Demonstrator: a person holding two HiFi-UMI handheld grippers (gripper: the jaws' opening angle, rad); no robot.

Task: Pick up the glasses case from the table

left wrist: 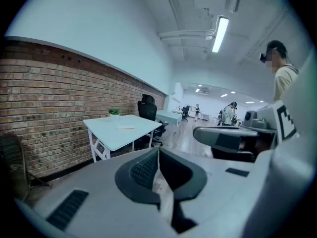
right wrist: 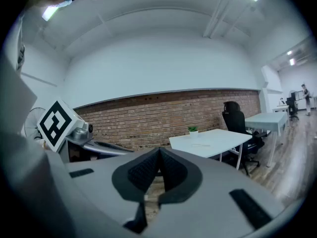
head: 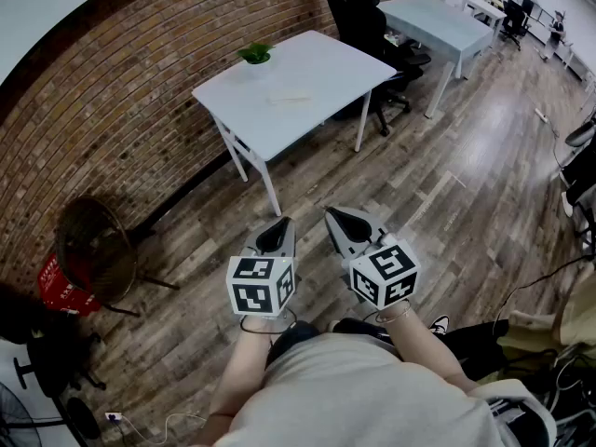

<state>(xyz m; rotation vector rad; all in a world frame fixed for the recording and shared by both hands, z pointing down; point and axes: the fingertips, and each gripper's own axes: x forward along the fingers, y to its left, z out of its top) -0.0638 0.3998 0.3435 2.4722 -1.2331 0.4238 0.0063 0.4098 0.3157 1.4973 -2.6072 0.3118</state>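
Glasses case (head: 289, 99) is seen lying near the middle of the white table (head: 326, 63). Left gripper (head: 279, 224) and right gripper (head: 334, 215) are held well apart from it, jaws pressed together, nothing pinched.

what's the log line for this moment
stage: standing off | left gripper: shut, empty | right gripper: shut, empty | glasses case: on white table, untouched

Matt table (head: 326, 63), brick wall (head: 121, 110), wood floor (head: 447, 203)
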